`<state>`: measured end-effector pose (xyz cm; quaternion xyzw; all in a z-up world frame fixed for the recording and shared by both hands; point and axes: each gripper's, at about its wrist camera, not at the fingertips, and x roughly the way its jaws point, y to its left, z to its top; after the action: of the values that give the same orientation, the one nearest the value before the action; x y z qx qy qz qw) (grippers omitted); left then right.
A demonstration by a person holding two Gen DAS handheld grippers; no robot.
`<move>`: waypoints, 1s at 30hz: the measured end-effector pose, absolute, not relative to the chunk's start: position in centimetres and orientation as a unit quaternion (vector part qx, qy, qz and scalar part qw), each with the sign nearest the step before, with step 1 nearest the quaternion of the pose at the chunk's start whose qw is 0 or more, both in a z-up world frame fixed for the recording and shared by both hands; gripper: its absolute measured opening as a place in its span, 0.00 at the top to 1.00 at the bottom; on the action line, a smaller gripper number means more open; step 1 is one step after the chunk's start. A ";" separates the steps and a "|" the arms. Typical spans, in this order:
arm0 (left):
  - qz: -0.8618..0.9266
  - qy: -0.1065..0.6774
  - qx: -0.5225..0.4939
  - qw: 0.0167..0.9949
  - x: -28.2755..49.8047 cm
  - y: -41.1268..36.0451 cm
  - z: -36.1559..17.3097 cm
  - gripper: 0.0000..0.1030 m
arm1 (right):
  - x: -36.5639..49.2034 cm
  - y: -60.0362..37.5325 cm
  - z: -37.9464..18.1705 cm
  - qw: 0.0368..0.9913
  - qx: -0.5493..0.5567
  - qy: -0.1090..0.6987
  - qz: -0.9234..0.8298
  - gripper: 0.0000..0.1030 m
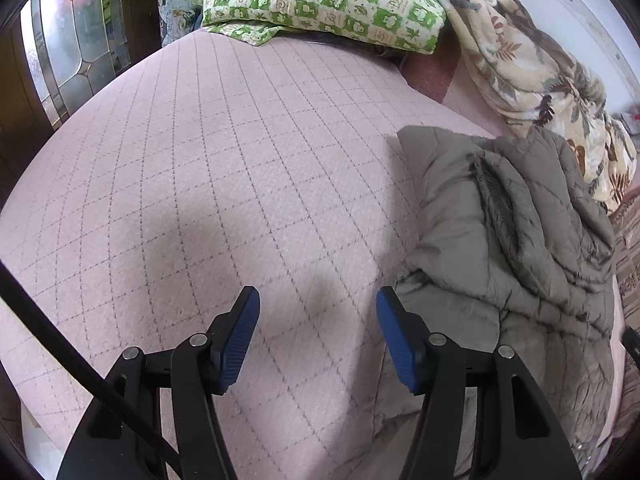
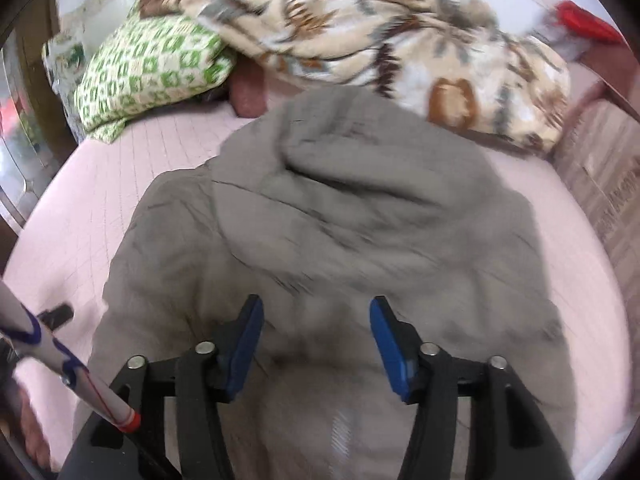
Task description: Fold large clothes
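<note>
A large grey quilted jacket (image 1: 516, 240) lies crumpled on the pink quilted bed (image 1: 224, 168), at the right of the left wrist view. My left gripper (image 1: 318, 304) is open and empty over bare bedcover, just left of the jacket's edge. In the right wrist view the jacket (image 2: 340, 216) fills the middle, blurred by motion. My right gripper (image 2: 316, 314) is open and empty, hovering above the jacket's near part.
A green-and-white patterned pillow (image 1: 320, 0) lies at the head of the bed (image 2: 80, 216), also in the right wrist view (image 2: 148, 68). A beige floral blanket (image 2: 400, 44) is heaped along the wall behind the jacket. A glass-panelled door (image 1: 68, 40) stands to the left.
</note>
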<state>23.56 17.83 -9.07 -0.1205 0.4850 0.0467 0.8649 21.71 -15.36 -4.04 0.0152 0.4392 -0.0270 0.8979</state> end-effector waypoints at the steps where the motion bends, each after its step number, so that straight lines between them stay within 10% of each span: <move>1: 0.047 0.487 -0.118 0.864 23.1 17.7 -9.2 0.42 | 20.5 -16.5 -3.8 0.898 0.019 0.438 -0.035 0.37; 16: -0.039 0.509 -0.207 0.835 15.5 19.6 -10.9 0.42 | 2.9 -41.7 -6.5 0.865 0.168 0.441 -0.170 0.21; 30: -0.152 0.551 -0.296 0.766 9.9 19.3 -13.4 0.41 | 1.8 -44.2 -14.3 0.829 0.324 0.448 -0.077 0.19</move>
<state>9.93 19.31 -13.40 -0.2958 0.5508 -0.1517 0.7656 1.81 -44.16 -14.32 0.3243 0.4485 -0.0773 0.8293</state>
